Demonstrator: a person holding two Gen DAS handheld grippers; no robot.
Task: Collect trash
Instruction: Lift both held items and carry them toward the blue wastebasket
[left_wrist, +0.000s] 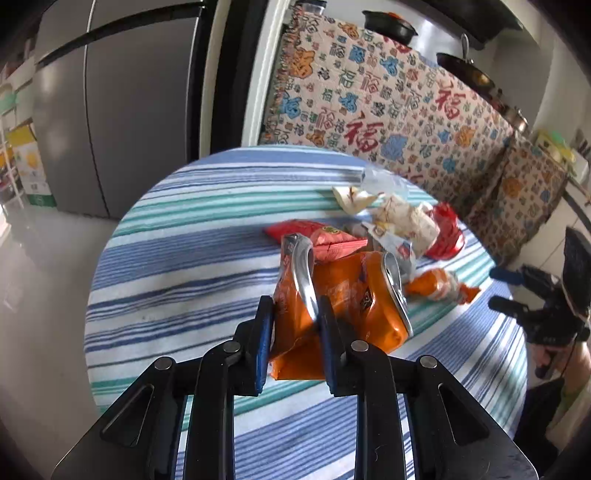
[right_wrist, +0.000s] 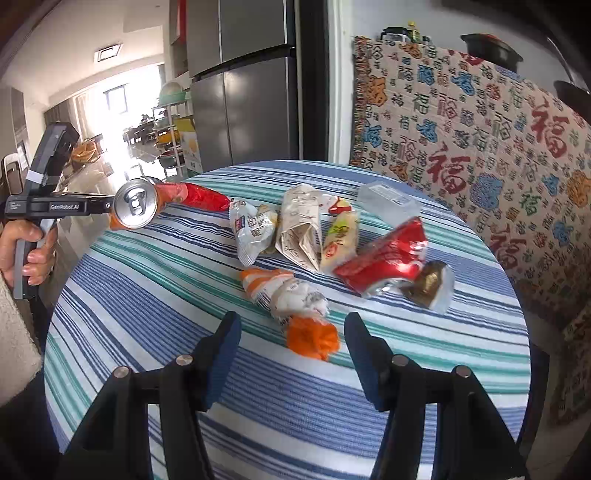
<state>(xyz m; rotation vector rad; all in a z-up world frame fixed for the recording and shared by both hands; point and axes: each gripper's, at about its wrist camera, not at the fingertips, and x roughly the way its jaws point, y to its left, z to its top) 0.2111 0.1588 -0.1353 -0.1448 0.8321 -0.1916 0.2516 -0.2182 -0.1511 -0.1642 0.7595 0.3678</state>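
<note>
Pickup step: left gripper (left_wrist: 295, 332) pinches crushed orange can (left_wrist: 343, 299), clear of striped table (left_wrist: 177, 258). Right gripper (right_wrist: 291, 350) spread over orange wrapper (right_wrist: 291, 299) (1 of several). Next: find bin, none visible.

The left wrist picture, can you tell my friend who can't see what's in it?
The left gripper pinches a crushed orange can above a round table with a striped cloth. Behind the can more trash lies on the cloth: a red packet, crumpled paper and an orange-and-white wrapper.
</note>
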